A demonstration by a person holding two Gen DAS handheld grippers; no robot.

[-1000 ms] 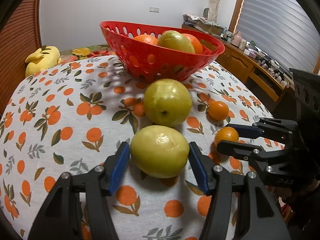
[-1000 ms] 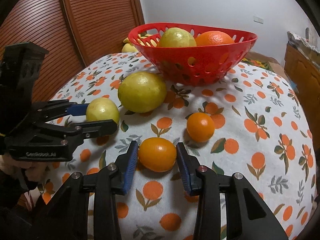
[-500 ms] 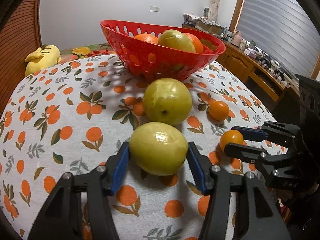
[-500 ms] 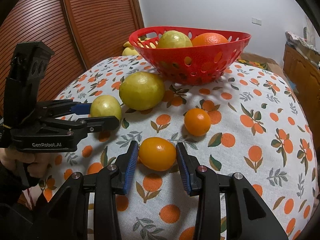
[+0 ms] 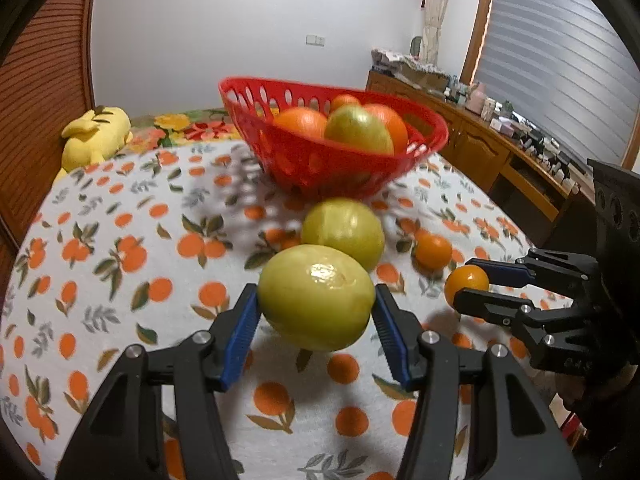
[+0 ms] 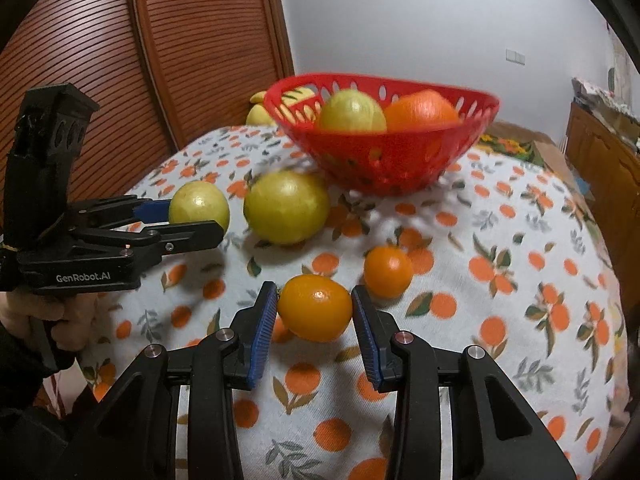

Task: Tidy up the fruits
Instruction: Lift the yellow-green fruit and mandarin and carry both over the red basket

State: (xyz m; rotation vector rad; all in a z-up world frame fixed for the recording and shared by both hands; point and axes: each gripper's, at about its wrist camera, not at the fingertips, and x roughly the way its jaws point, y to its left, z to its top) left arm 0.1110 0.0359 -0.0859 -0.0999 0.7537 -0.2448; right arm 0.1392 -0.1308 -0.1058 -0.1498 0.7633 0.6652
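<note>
We see two handheld grippers over a round table covered with a white cloth printed with oranges and leaves [image 5: 120,264]. The left gripper [image 5: 316,316], black with blue ribbed pads, is clamped on a large round yellow-green fruit [image 5: 316,298]; both pads press its sides and it looks raised just off the cloth, shadow underneath. In the right wrist view the same left gripper [image 6: 192,220] sits at far left, gripping that fruit [image 6: 199,209], with a hand [image 6: 44,320] on its handle.

The right gripper [image 6: 314,316], same build, is closed on a small glossy orange citrus [image 6: 315,307]; pads touch both flanks and it looks raised slightly off the cloth. From the left wrist view we see this right gripper [image 5: 472,288] holding that citrus [image 5: 467,286] at right.

On the cloth: a second large yellow-green fruit [image 6: 286,207] just behind the held one, near the basket, and a second small orange citrus [image 6: 388,271] just beside the right gripper's load, apart from it.

A red perforated plastic basket [image 5: 304,160] stands at the far side of the table, holding a yellow-green fruit [image 5: 358,128] and several oranges [image 5: 300,122]. The basket is blurred in both views.

A yellow plush toy [image 5: 96,132] lies beyond the table at left. A wooden sideboard [image 5: 480,148] with small items runs along the right wall.
</note>
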